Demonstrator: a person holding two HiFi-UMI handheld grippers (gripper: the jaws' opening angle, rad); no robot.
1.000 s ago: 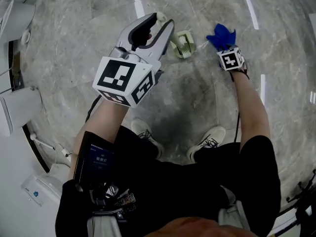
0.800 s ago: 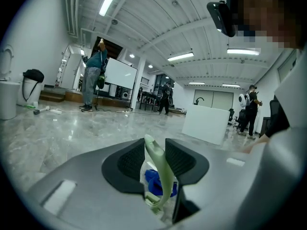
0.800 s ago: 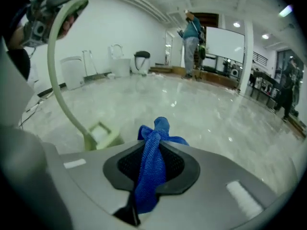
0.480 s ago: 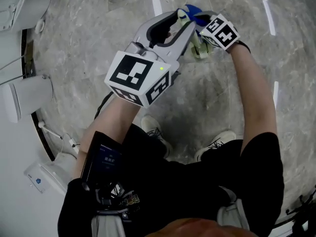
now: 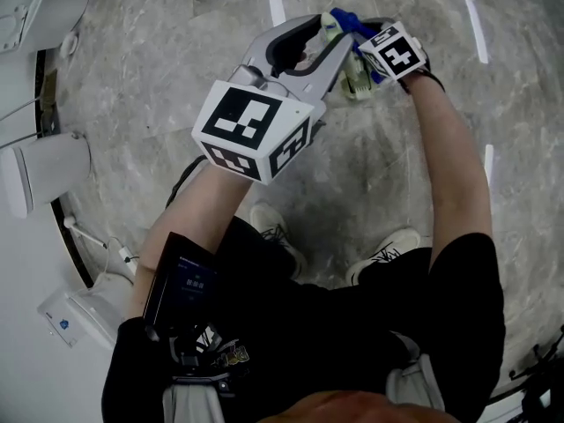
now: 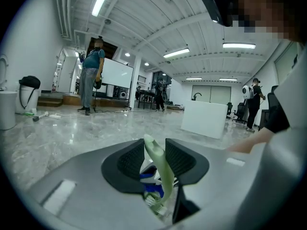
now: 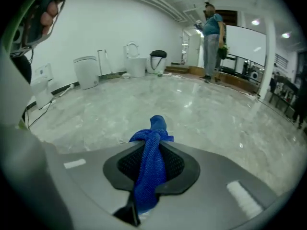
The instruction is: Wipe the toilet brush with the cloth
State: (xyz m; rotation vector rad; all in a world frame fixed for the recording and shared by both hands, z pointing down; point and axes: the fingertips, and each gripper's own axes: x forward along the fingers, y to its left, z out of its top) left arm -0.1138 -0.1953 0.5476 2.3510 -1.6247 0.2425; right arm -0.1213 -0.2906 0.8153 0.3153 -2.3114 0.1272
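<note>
Left gripper (image 5: 328, 32): clenched on the toilet brush (image 6: 162, 171). In the left gripper view the pale green handle stands upright between the two black pads, leaning slightly to 11 o'clock, tip poking past them. White bristles sit low in the throat, at 6 o'clock of the handle.

Right gripper (image 5: 374, 55): clamped on the blue cloth (image 7: 149, 176). In the right gripper view the cloth is bunched into a rope between the pads, with a knob of it sticking out past the tips at 12 o'clock and the tail hanging back toward the camera.

Head view: both grippers meet at 12 to 1 o'clock of the frame, above the marble floor (image 5: 159, 60). The right gripper is at 3 o'clock of the left jaw tips, just beside them. The cloth is against the brush right at the left jaws, and the brush head shows pale green just below, at 5 o'clock of the tips. Exact contact patch: can't tell, the jaws cover it.

Surroundings: white toilets (image 5: 44, 174) at 9 o'clock along the wall; the person's sneakers (image 5: 269, 227) on the floor at 6 o'clock of the grippers. Another person (image 6: 91, 75) stands well apart, at 10 o'clock in the left gripper view.
</note>
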